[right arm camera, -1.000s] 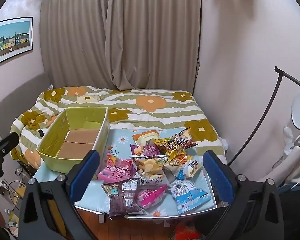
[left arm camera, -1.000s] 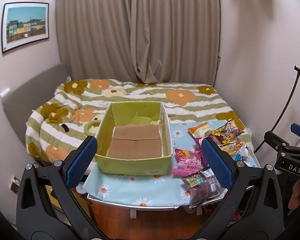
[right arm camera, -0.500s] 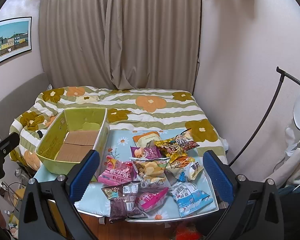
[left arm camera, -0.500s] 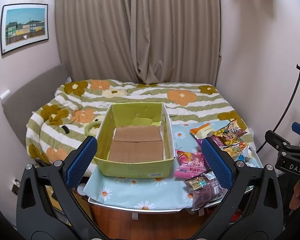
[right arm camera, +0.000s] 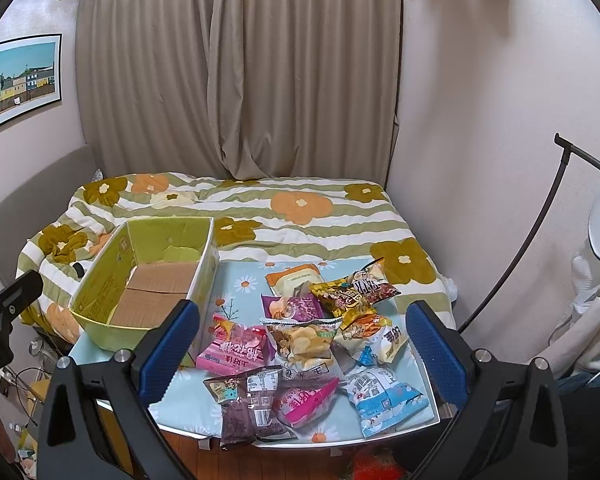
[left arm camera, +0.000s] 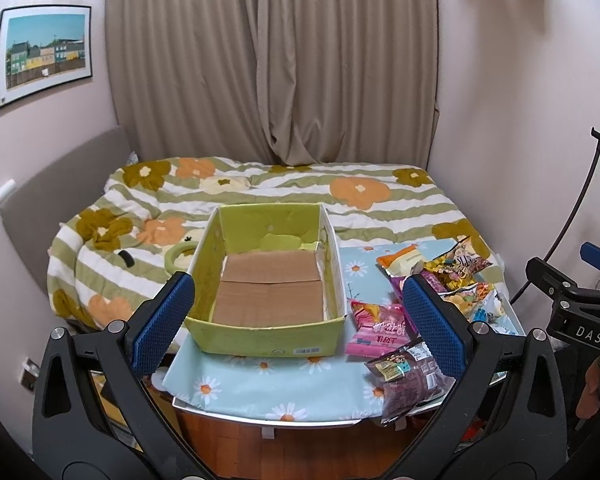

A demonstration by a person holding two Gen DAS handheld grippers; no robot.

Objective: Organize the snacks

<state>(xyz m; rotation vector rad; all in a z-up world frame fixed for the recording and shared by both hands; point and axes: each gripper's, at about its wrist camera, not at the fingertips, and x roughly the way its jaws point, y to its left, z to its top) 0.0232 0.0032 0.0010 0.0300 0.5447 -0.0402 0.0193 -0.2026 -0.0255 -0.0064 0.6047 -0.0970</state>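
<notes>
Both wrist cameras look forward and slightly down from short of the table's near edge (left arm camera: 268, 422), toward bed and curtain, the left centred on the green box (left arm camera: 266, 330), the right set further right over the snack packets (right arm camera: 300, 344), sharing box, packets, bed (right arm camera: 300, 208)

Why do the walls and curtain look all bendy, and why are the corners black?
Left wrist view: the fisheye lens bows the beige pleated curtain and the framed picture of coloured houses, and its round edge leaves black corners. Right wrist view: same bending, and the dark curved lamp pole bows too; soft daylight, no harsh glare, and the heap of colourful snack packets looks sharp.
</notes>
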